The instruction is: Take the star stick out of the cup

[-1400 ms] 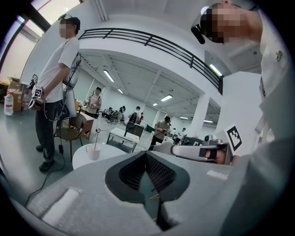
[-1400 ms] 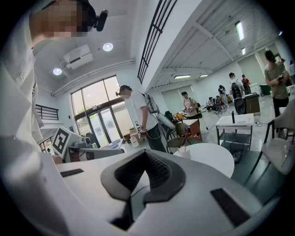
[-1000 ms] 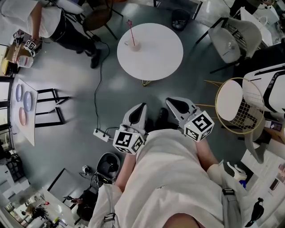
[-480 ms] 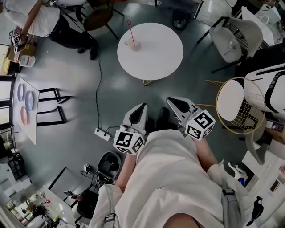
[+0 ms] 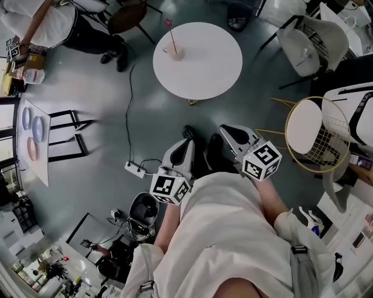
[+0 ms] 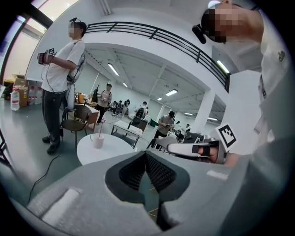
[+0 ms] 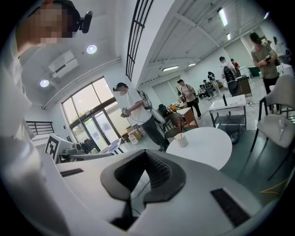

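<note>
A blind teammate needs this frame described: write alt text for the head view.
Seen from above, a person holds the left gripper and right gripper low by their body, both shut and empty, well short of a round white table. Near its far left edge stands a cup with the star stick in it.

A smooth grey floor (image 5: 105,105) runs through this big open hall. A round white table (image 5: 204,70) stands in the open, with white chairs (image 5: 309,49) to one side of it and a brown chair (image 5: 125,16) to the other. A gold wire side table (image 5: 303,125) sits nearby, and a white power strip (image 5: 135,169) lies on the floor. Overhead, strip lights (image 6: 113,70) glow on the white ceiling and a black railing (image 6: 161,39) edges an upper level. Daylight comes through tall glass doors (image 7: 90,122).
</note>
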Tool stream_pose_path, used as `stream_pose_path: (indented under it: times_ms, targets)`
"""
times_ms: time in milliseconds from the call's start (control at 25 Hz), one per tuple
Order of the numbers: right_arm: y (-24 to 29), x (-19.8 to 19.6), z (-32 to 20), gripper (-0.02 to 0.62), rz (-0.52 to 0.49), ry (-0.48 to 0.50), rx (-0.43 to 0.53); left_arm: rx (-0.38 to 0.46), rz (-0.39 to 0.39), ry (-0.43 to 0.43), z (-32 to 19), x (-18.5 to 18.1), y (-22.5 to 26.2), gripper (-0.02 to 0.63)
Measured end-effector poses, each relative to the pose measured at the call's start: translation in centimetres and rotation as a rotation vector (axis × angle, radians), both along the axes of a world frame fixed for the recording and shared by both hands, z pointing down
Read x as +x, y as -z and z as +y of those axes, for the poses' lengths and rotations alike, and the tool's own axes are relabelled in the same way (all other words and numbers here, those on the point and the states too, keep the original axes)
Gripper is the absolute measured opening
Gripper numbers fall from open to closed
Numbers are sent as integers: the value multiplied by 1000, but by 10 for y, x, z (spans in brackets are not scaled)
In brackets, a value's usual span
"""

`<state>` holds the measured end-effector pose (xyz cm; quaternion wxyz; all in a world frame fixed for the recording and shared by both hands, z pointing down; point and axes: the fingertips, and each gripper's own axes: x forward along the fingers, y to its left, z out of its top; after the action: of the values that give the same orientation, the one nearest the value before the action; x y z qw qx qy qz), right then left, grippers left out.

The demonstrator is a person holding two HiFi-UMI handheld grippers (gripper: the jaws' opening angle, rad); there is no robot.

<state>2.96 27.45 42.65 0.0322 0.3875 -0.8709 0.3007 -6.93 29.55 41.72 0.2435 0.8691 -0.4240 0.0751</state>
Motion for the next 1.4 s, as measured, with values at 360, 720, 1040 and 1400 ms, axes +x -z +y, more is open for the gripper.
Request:
stream_pose_path:
  times_ms: [360, 720, 1040, 1400]
  targets:
    - [5, -7, -21, 6, 18, -39, -23, 13, 27, -36, -30, -6, 2, 9]
    - [25, -22, -63, 6, 74, -76, 8, 42, 66, -90, -82, -9, 16, 9]
    - [41, -38, -112, 6, 97, -103, 30, 89, 83, -154, -139, -14, 36, 9]
    - [37, -53, -148, 6, 108, -164, -11, 79, 89, -179, -170, -35, 34, 9]
